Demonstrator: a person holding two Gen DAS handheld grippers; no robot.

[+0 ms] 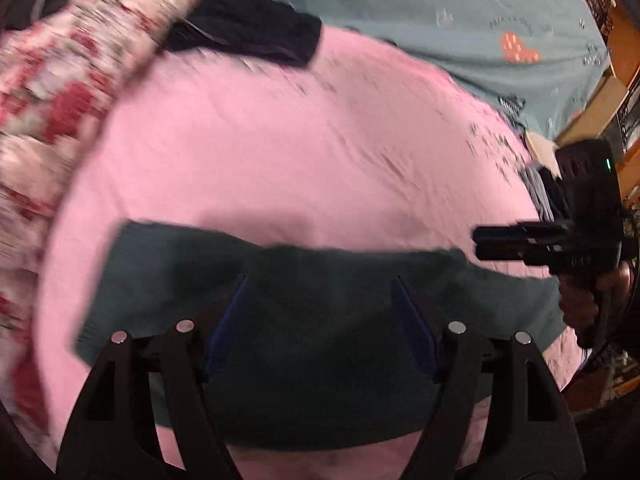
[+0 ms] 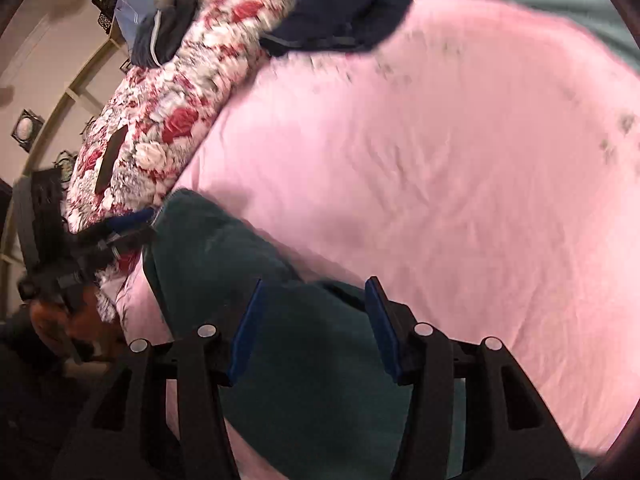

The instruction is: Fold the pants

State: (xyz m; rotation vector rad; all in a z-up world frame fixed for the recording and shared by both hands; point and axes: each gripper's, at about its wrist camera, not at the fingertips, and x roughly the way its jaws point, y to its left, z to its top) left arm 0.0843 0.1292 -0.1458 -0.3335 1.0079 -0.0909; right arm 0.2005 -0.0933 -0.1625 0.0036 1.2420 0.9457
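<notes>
Dark green pants (image 1: 304, 340) lie flat on the pink bed sheet (image 1: 280, 152). Left gripper (image 1: 320, 300) and right gripper (image 2: 316, 300) hover above, fingers spread, holding nothing.

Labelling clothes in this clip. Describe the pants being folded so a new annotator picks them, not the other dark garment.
Start at the pink sheet covering the bed. The pants are the dark teal rectangle lying flat on its near part, under both open grippers. The other dark garment is navy, crumpled, and lies at the far edge beside the floral quilt.
</notes>
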